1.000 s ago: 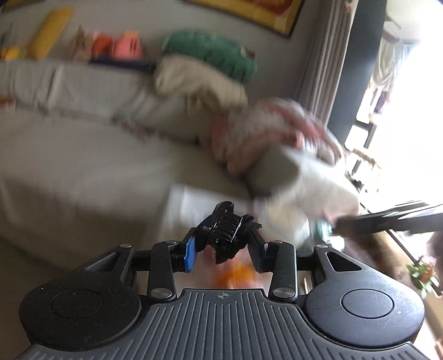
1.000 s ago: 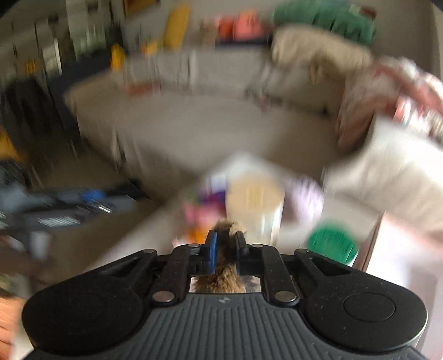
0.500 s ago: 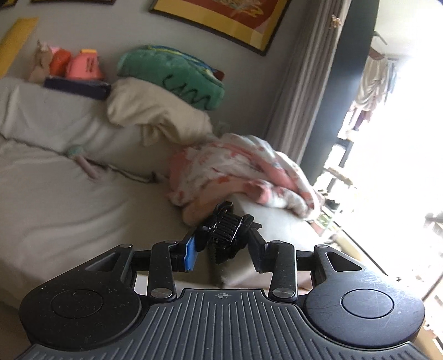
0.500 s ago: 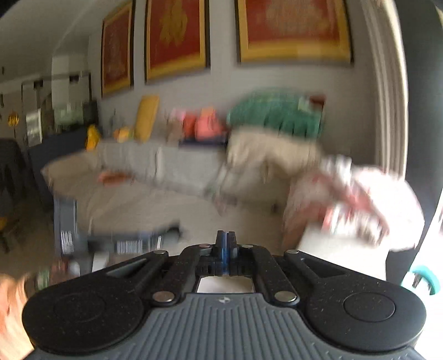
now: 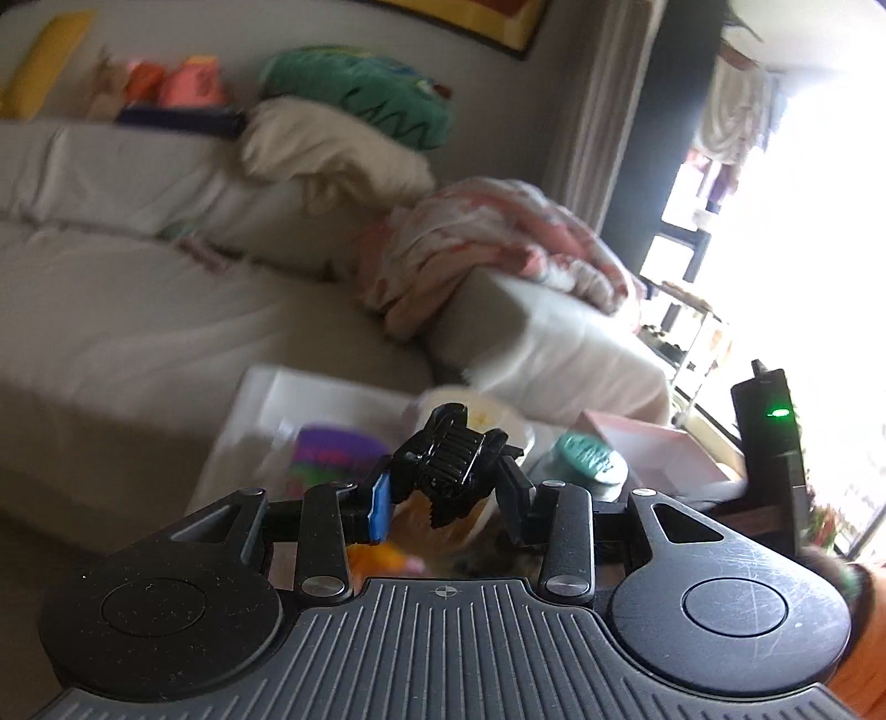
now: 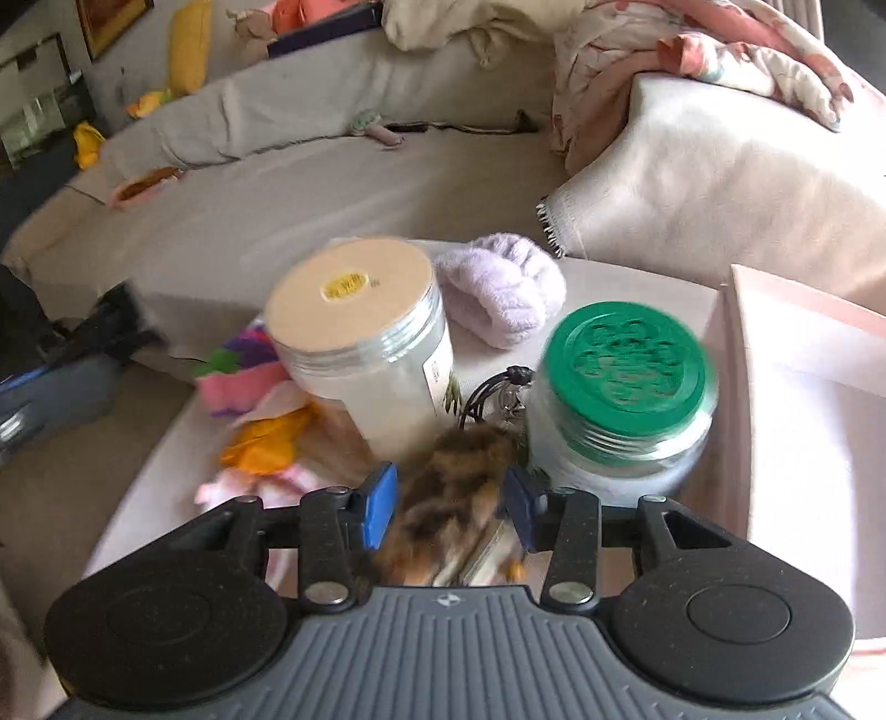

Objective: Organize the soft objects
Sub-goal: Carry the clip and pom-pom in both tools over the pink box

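My left gripper is shut on a black hair claw clip and holds it above the white table. My right gripper is open, its jaws on either side of a brown furry pom-pom that lies on the table between two jars. A lilac fluffy band, a pink and purple felt piece and an orange and pink soft toy lie on the table. A pale pink box stands at the right.
A jar with a beige lid and a jar with a green lid stand just ahead of the right gripper. Behind is a grey sofa with a pink blanket and cushions.
Both grippers swung up toward the sofa and wall and came back down over the table. The right gripper was shut half a second ago and is now open around the pom-pom.
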The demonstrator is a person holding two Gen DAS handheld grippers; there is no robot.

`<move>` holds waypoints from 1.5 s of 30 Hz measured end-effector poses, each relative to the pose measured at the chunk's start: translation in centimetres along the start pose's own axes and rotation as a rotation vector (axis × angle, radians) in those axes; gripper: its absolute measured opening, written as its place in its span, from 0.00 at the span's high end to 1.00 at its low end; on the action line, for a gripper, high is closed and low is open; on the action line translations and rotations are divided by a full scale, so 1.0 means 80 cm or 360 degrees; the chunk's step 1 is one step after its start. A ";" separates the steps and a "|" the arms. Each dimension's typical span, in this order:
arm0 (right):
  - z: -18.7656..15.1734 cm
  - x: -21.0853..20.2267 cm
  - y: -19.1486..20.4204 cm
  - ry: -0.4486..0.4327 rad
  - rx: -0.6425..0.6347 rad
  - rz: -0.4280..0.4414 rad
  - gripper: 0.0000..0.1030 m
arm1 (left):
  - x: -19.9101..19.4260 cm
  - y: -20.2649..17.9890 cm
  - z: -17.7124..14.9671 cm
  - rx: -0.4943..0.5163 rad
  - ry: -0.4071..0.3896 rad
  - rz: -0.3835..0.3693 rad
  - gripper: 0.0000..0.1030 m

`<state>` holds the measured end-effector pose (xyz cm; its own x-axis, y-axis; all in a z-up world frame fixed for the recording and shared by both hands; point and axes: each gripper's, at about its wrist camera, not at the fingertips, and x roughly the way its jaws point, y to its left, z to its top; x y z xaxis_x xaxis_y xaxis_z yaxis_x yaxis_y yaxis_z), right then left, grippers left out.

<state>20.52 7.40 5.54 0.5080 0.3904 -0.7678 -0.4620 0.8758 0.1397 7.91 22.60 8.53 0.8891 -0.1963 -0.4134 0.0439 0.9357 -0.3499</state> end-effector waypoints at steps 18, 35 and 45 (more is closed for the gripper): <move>-0.063 -0.073 -0.003 0.0081 -0.0346 0.0169 0.55 | -0.006 0.022 -0.049 -0.0100 0.0097 -0.0038 0.58; 0.002 -0.125 0.032 -0.0054 -0.0381 0.0231 0.90 | -0.016 0.045 -0.012 -0.0085 0.0028 0.0075 0.59; 0.157 -0.339 0.034 -0.0813 -0.0316 0.0154 0.90 | 0.016 0.052 0.172 -0.0075 -0.0119 -0.0016 0.59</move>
<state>14.59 2.77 34.60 0.7216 0.5976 -0.3496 -0.6271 0.7781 0.0357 15.52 30.25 18.13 0.9203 -0.1815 -0.3466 0.0329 0.9186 -0.3937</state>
